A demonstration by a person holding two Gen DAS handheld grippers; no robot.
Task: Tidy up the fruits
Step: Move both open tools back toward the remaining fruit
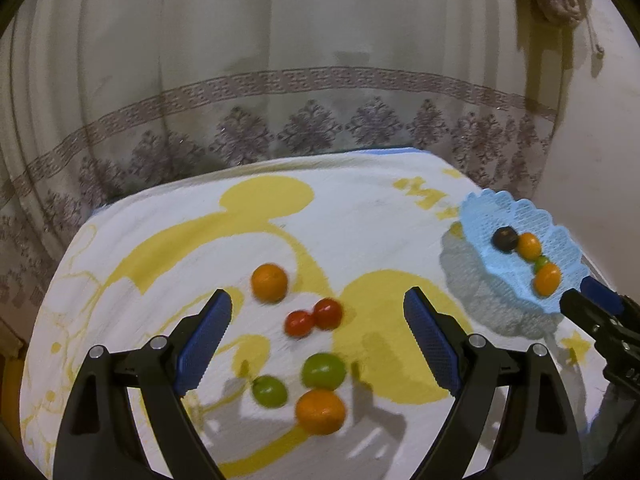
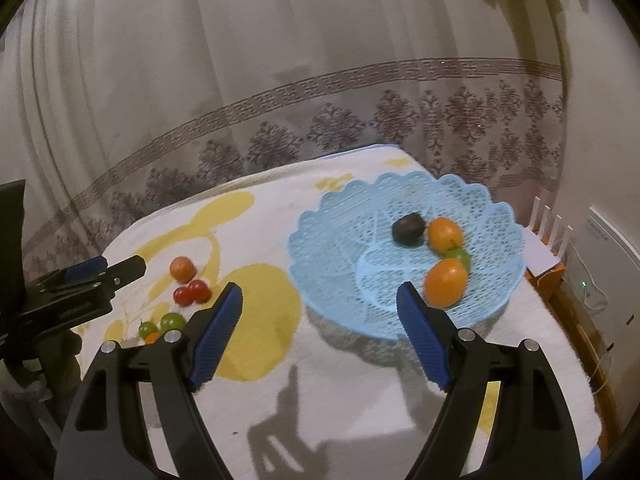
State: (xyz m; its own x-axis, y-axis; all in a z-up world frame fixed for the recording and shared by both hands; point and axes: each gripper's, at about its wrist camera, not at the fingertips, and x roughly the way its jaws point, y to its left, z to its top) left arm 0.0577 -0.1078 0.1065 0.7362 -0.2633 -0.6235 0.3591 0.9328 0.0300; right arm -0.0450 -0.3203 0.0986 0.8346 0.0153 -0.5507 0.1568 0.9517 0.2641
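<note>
A light blue lattice basket (image 2: pixel 340 232) stands on the table at the right; it also shows in the left wrist view (image 1: pixel 480 208). It holds a dark fruit (image 2: pixel 407 229), two oranges (image 2: pixel 445 233) (image 2: pixel 445 282) and a green fruit (image 2: pixel 460 257). Loose on the cloth lie an orange (image 1: pixel 269 282), two red tomatoes (image 1: pixel 314 317), two green fruits (image 1: pixel 323 371) (image 1: pixel 269 390) and another orange (image 1: pixel 320 411). My left gripper (image 1: pixel 318 304) is open and empty above the loose fruit. My right gripper (image 2: pixel 320 294) is open and empty at the basket's near rim.
The table carries a white cloth with a yellow cartoon print (image 1: pixel 260 200). A patterned curtain (image 1: pixel 312 124) hangs close behind. A white box and an orange item (image 2: pixel 548 264) stand off the table's right edge by the wall.
</note>
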